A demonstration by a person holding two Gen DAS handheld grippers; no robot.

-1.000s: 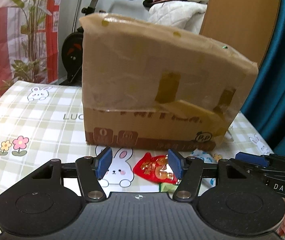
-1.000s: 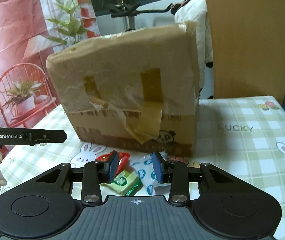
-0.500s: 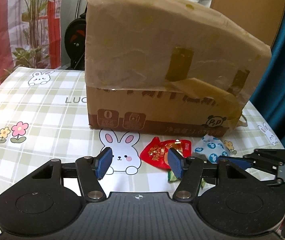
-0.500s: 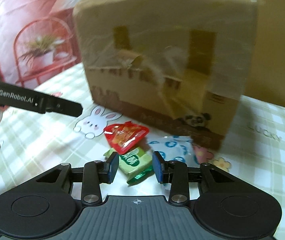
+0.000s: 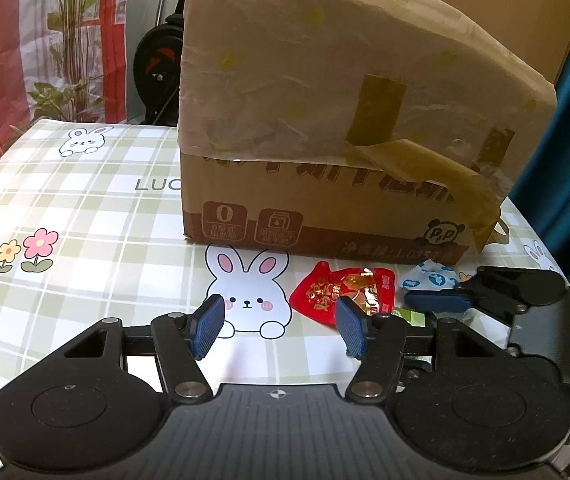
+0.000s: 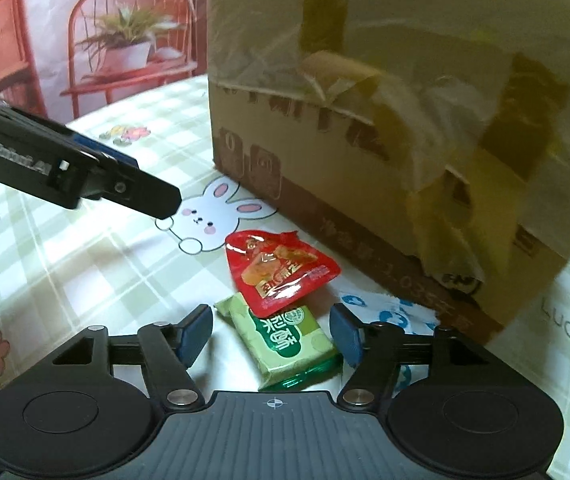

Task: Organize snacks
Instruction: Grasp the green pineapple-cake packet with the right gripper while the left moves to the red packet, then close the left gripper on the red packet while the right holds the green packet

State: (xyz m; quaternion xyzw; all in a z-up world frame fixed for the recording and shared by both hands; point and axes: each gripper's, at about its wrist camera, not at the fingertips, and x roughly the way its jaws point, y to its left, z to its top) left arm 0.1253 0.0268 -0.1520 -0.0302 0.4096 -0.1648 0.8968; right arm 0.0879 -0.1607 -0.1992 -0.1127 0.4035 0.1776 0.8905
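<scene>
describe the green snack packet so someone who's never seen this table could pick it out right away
Start at the big taped cardboard box on the checked tablecloth. Three packets lie in front of it; the green snack packet is nearest the right gripper, whose opening jaws flank it. Unlike its neighbours, it's a blocky green bar, partly under the red packet.

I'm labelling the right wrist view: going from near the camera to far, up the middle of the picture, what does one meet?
Right gripper, its jaws opening → green rectangular snack packet lying between them → red foil snack pouch, overlapping the green one's far end → taped brown cardboard box on the checked tablecloth.
</scene>
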